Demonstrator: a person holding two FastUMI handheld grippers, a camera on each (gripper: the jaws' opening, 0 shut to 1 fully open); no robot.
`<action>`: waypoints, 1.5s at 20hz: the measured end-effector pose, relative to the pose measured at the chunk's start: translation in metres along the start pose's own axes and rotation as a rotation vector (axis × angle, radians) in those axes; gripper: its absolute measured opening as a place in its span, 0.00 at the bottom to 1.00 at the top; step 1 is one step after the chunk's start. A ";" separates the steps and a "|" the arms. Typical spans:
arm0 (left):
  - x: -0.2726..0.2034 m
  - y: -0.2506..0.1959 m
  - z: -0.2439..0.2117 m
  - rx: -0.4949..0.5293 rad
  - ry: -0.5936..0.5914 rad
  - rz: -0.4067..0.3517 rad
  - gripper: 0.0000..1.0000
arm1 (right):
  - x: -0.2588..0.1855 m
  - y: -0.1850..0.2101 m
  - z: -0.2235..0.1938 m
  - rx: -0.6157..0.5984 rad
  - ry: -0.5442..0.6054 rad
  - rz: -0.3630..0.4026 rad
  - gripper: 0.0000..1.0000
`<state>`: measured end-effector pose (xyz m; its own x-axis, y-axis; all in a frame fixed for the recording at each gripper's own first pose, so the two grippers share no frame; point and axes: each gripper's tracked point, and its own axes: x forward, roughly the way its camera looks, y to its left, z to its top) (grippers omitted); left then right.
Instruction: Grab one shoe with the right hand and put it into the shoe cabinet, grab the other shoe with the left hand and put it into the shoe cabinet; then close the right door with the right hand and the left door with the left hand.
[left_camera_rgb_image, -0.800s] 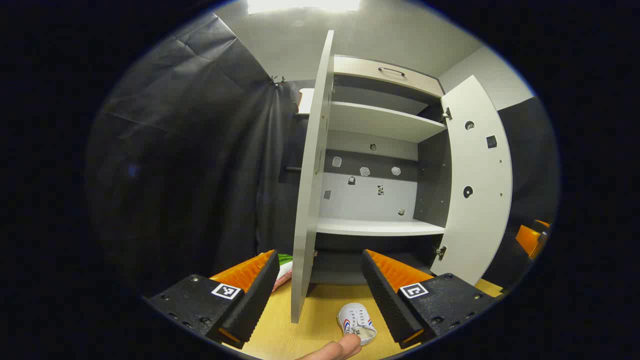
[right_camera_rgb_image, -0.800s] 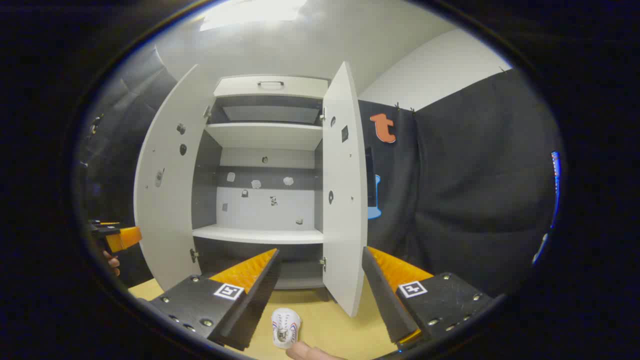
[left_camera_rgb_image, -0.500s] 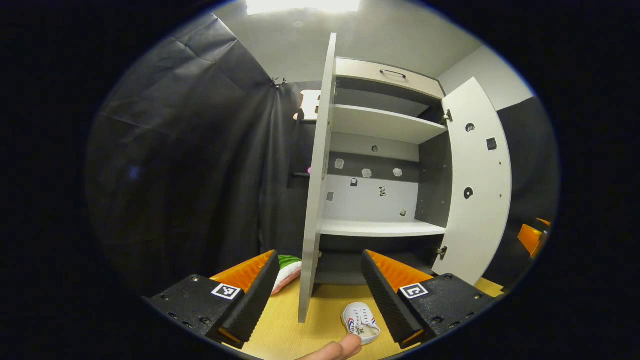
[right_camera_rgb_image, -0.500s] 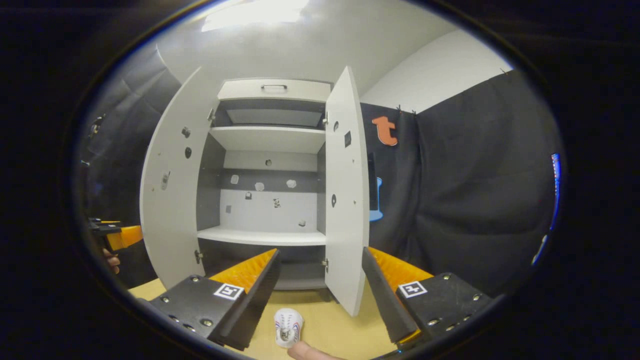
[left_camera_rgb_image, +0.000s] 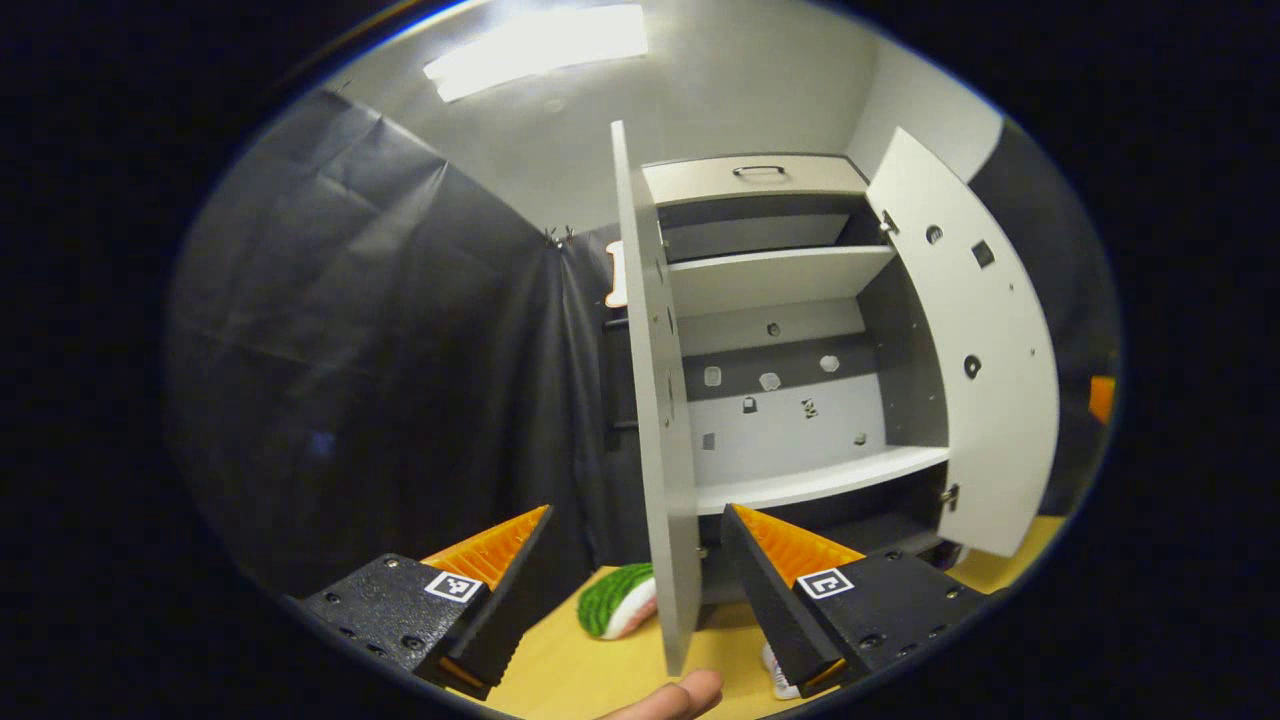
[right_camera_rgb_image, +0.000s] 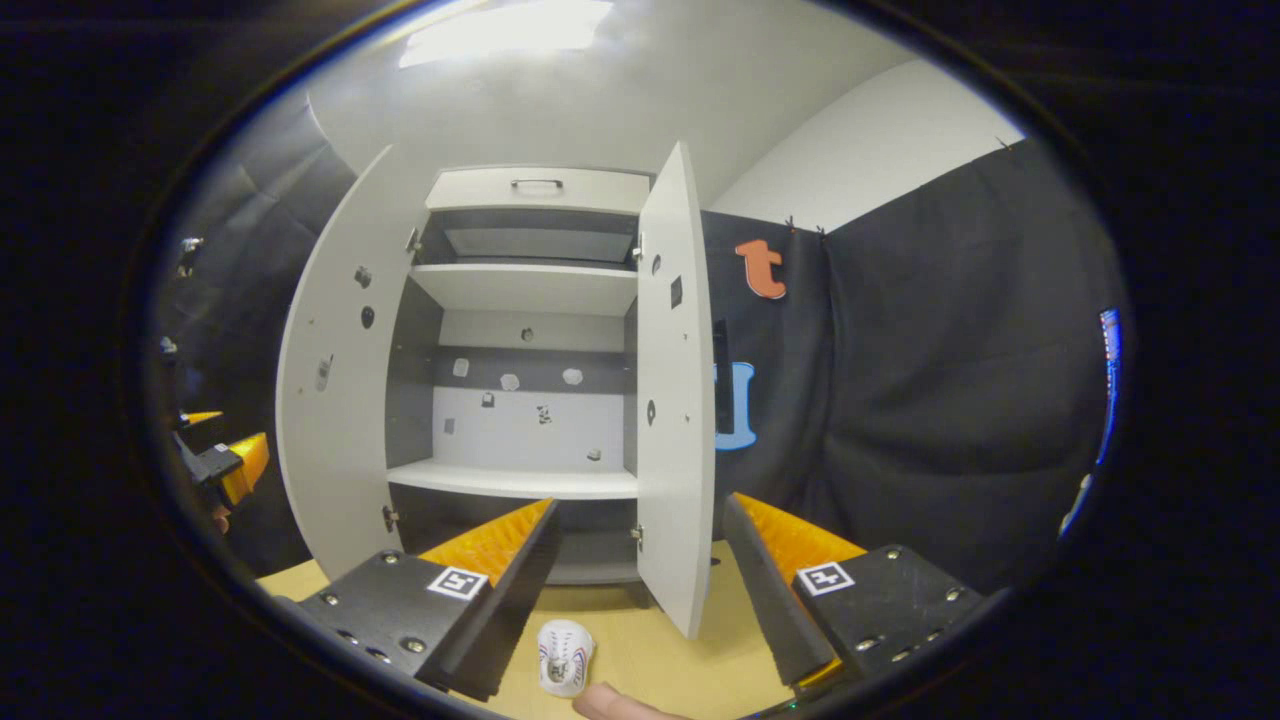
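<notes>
On the yellow floor lies a small white, red-and-blue-striped shoe; both grippers' jaws gape empty.

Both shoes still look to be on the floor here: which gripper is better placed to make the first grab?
Right, probably. The right gripper is open, with the white shoe just ahead between its fingers. The left gripper faces the left door edge-on, its shoe mostly hidden behind a finger.

You're looking at a shoe cabinet of smooth, matt white board with grey inner panels, standing on a pale wood-grain floor. The white shoe looks like cloth, and the ridged fingers look rubbery and matt.
</notes>
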<state>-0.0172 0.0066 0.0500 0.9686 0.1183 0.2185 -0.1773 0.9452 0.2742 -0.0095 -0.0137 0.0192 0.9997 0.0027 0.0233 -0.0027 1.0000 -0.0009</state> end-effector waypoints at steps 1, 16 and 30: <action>-0.003 -0.013 0.003 -0.015 -0.002 -0.027 0.98 | 0.001 0.001 0.001 -0.004 -0.002 0.001 0.97; 0.013 0.006 0.005 -0.257 0.069 0.022 0.97 | 0.005 0.043 -0.096 -0.009 0.189 0.080 0.97; 0.027 0.023 -0.008 -0.266 0.080 0.014 0.96 | 0.048 0.119 -0.324 -0.051 0.627 0.204 0.91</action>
<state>0.0060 0.0338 0.0549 0.9789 0.1458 0.1432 -0.1493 0.9887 0.0135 0.0461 0.1052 -0.3032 0.8033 0.1758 -0.5690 -0.2080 0.9781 0.0086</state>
